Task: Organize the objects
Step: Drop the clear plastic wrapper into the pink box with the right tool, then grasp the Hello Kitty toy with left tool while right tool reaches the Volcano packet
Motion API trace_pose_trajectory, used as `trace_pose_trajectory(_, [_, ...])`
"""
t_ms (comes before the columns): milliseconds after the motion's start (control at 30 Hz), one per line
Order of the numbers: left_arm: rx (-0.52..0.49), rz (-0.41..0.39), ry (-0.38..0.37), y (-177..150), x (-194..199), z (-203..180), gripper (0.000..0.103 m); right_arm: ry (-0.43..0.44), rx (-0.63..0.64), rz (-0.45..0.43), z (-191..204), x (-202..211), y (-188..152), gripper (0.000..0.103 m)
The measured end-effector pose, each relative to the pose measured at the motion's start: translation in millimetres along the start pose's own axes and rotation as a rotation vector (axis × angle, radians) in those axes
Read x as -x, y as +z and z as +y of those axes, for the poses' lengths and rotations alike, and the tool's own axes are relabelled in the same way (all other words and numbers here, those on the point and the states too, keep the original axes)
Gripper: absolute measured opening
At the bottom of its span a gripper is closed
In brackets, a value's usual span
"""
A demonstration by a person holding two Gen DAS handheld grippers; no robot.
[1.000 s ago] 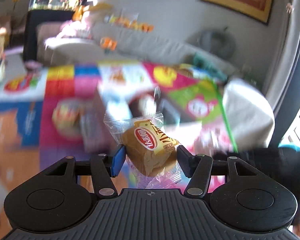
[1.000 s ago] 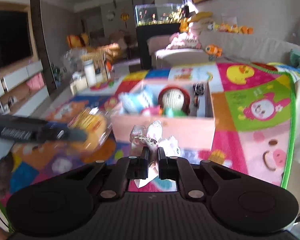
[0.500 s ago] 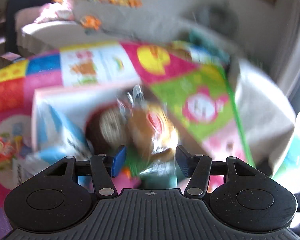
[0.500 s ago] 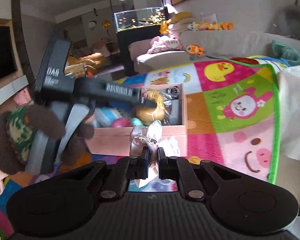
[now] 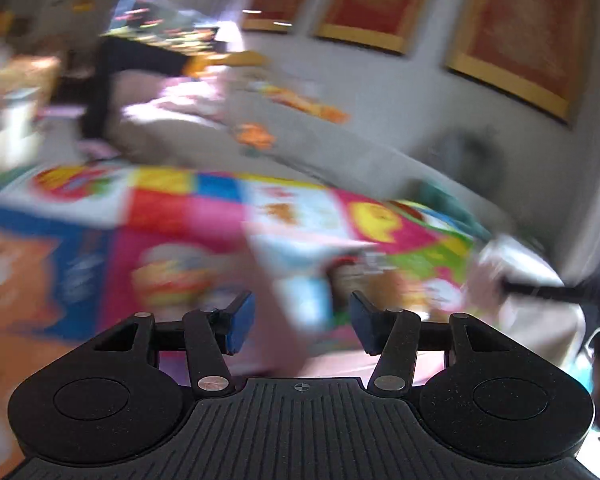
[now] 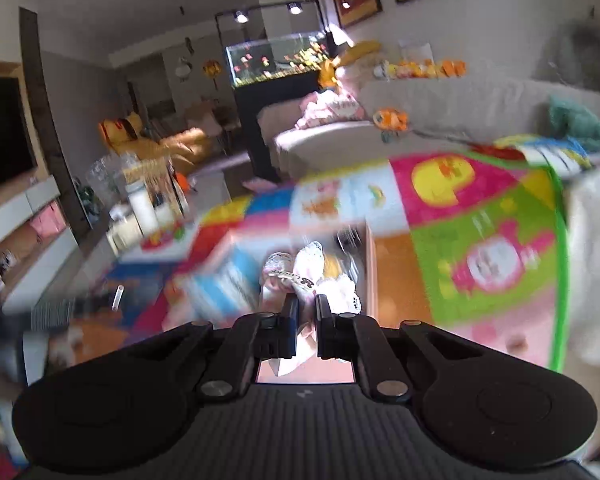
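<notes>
Our left tool (image 5: pixel 302 322) hangs with its blue-padded fingers (image 5: pixel 240 320) spread wide and nothing between them. It looks over a colourful play mat (image 5: pixel 172 216) on the floor, and the view is heavily smeared. Ahead of the fingers a pale pink box (image 5: pixel 284 320) shows only as a blur, so we cannot tell what lies inside from this side.

Our right tool (image 6: pixel 308 316) is clamped tight on a small pink and white frilly packet (image 6: pixel 300 276) with dark lettering, which sticks up and forward from between the fingers. Just beyond the packet we see the pink box (image 6: pixel 370 264), its right wall standing on the mat near the orange and green squares. Blurred blue and white items (image 6: pixel 224 288) sit in it to the left of the packet.

Past the far edge of the mat stand a grey sofa (image 6: pixel 440 116) with soft toys along its back, and a fish tank (image 6: pixel 276 58) on a dark stand.
</notes>
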State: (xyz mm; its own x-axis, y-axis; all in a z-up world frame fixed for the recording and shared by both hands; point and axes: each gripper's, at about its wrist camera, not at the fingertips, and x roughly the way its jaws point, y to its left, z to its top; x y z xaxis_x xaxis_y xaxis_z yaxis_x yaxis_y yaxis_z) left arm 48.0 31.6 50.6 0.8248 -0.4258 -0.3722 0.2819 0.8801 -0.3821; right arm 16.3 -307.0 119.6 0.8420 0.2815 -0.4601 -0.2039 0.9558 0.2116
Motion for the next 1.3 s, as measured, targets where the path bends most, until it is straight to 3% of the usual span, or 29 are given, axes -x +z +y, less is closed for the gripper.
trace_pose_trajectory(100, [0.138, 0.010, 0.048, -15.0, 7.5, 45.6, 0.056, 0.024, 0.016, 0.014, 16.0, -32.7, 40.3, 0.008])
trace_pose_trajectory(200, [0.186, -0.024, 0.064, -25.7, 13.1, 69.8, 0.056, 0.050, -0.024, 0.101, 33.9, -85.6, 74.1, 0.008])
trace_pose_trajectory(300, [0.243, -0.040, 0.041, -32.8, 11.5, 82.8, 0.056, 0.018, -0.068, 0.201, 48.0, -146.8, 92.4, 0.008])
trace_pose_trajectory(467, [0.244, -0.064, -0.014, -30.4, 9.8, 81.6, 0.056, -0.149, -0.069, 0.415, 58.7, -240.3, 84.3, 0.008])
trace_pose_trajectory(667, [0.265, -0.070, -0.042, -33.1, 13.9, 85.5, 0.056, -0.267, -0.016, 0.554, 66.0, -288.8, 59.7, 0.009])
trace_pose_trajectory(733, [0.286, -0.070, -0.047, -33.7, 15.5, 88.6, 0.056, -0.292, -0.003, 0.572, 66.6, -291.8, 60.3, 0.013])
trace_pose_trajectory(800, [0.304, -0.076, -0.046, -33.7, 17.2, 91.1, 0.056, -0.302, 0.009, 0.578, 69.0, -285.7, 65.5, 0.026])
trace_pose_trajectory(867, [0.322, -0.085, -0.043, -33.7, 19.6, 93.5, 0.056, -0.324, 0.032, 0.529, 76.6, -271.6, 75.8, 0.048])
trace_pose_trajectory(933, [0.336, -0.102, -0.033, -33.0, 21.7, 95.2, 0.056, -0.330, 0.075, 0.451, 91.1, -252.3, 88.6, 0.049])
trace_pose_trajectory(1033, [0.353, -0.140, 0.000, -31.6, 26.6, 99.0, 0.056, -0.228, 0.111, 0.389, 121.4, -234.7, 94.4, 0.053])
trace_pose_trajectory(1167, [0.423, -0.179, 0.049, -32.6, 33.9, 114.0, 0.056, -0.107, 0.137, 0.440, 166.4, -254.9, 80.5, 0.053])
trace_pose_trajectory(1233, [0.460, -0.192, 0.064, -32.7, 36.2, 121.2, 0.056, -0.116, 0.136, 0.473, 182.0, -277.0, 70.4, 0.053])
trace_pose_trajectory(1300, [0.469, -0.204, 0.077, -32.5, 37.8, 123.9, 0.056, -0.179, 0.170, 0.476, 193.4, -298.8, 59.5, 0.053])
